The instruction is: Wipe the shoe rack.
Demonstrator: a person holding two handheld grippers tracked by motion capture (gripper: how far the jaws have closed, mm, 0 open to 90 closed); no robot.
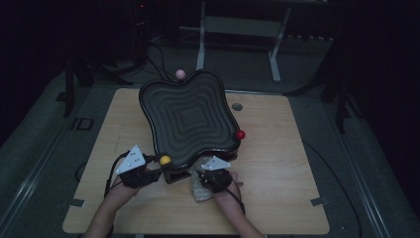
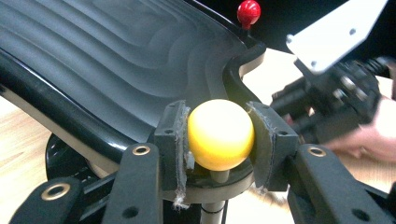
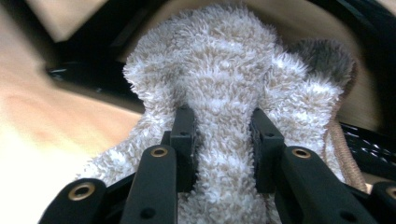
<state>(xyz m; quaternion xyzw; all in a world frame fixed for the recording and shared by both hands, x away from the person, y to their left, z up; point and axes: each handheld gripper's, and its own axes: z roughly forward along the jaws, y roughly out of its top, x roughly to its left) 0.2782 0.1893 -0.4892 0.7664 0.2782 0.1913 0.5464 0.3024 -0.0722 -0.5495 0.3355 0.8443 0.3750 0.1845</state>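
A black wavy tray (image 1: 188, 116) with stepped ridges is tilted up on a stand over the wooden table. Coloured ball knobs stand at its corners: a yellow ball (image 1: 165, 160) (image 2: 219, 134) at the near left, a red ball (image 1: 240, 134) (image 2: 249, 11) at the right, a pink ball (image 1: 180, 74) at the far side. My left gripper (image 1: 156, 171) (image 2: 218, 135) is shut on the yellow ball, pads pressing both its sides. My right gripper (image 1: 210, 181) (image 3: 222, 135) is shut on a fluffy beige cloth (image 3: 224, 93) (image 1: 199, 193), held at the tray's near edge.
The table's bare wood (image 1: 277, 188) spreads to the right and the front. A small round grey disc (image 1: 237, 106) lies on the table behind the tray's right side. White frame legs (image 1: 275, 54) and cables stand on the dark floor beyond the table.
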